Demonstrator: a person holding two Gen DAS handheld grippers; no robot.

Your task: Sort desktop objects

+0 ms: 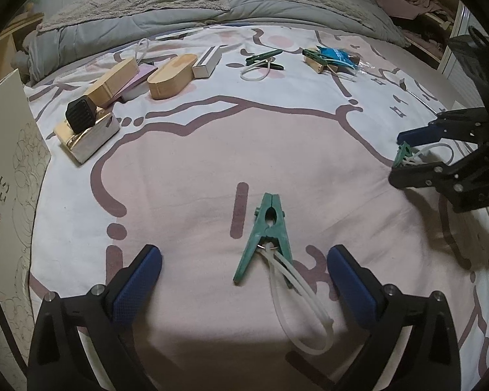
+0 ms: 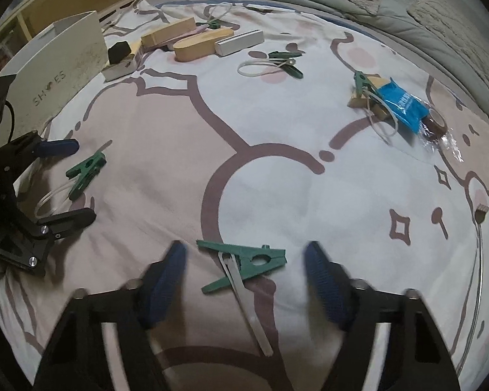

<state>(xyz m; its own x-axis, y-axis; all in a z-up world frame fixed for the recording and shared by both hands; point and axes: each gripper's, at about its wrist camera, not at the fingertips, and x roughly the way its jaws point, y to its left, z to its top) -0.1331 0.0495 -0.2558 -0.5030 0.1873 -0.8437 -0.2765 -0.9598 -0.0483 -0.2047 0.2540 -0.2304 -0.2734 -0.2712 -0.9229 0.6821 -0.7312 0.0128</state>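
Both grippers hang over the patterned bedsheet (image 1: 212, 169), each above its own clothespin. The left gripper (image 1: 244, 280) is spread wide, pads clear of the green clothespin (image 1: 266, 228) lying between them, its white loop (image 1: 296, 306) trailing toward six o'clock. The right gripper (image 2: 244, 280) straddles a second green clothespin (image 2: 244, 260), jaws partly open and not touching it. I'd lower straight down and pinch the clip's body, not its cord. The wooden boxes (image 1: 140, 75) cluster at eleven o'clock, and the blue packet (image 2: 404, 104) lies at two.
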